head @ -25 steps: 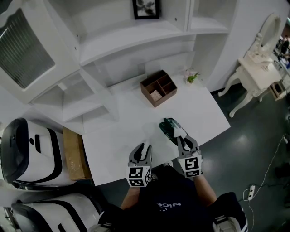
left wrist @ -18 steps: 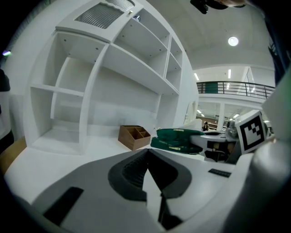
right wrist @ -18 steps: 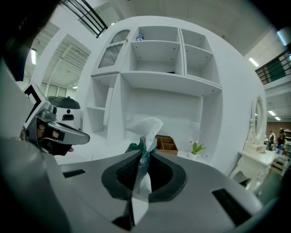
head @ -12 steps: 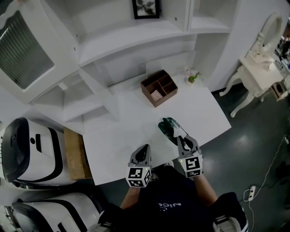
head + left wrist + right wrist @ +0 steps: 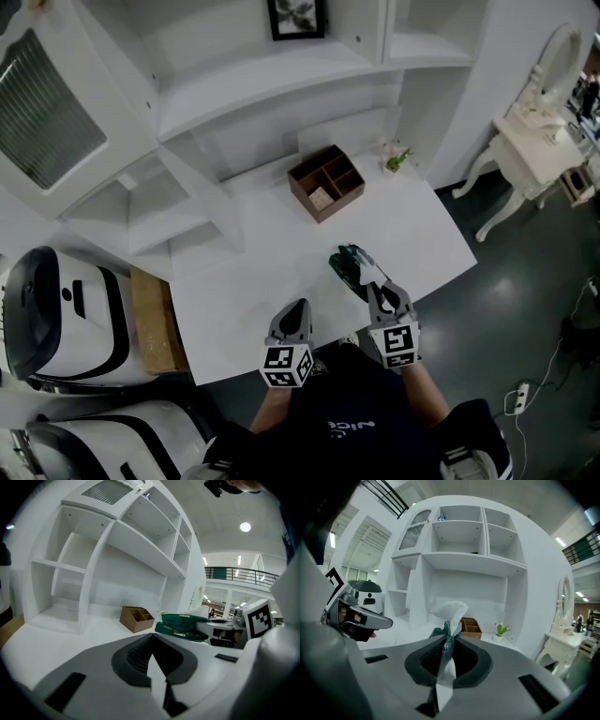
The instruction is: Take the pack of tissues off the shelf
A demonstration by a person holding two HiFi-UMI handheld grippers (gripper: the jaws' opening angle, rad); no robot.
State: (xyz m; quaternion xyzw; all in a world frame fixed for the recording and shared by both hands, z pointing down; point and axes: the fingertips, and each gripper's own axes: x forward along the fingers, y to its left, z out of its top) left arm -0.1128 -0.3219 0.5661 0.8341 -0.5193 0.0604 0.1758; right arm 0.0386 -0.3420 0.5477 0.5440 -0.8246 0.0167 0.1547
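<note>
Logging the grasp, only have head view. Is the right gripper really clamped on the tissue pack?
Observer: Yes. Right gripper view: right gripper shut on the pack of tissues, a white tissue sticking up past the jaws.
Operator: Other one carrying anything?
Observer: No. Left gripper is shut, nothing between its jaws.
Operator: Pack close to anything?
Observer: Left gripper view: the wooden organizer stands to the pack's left, apart from it.
</note>
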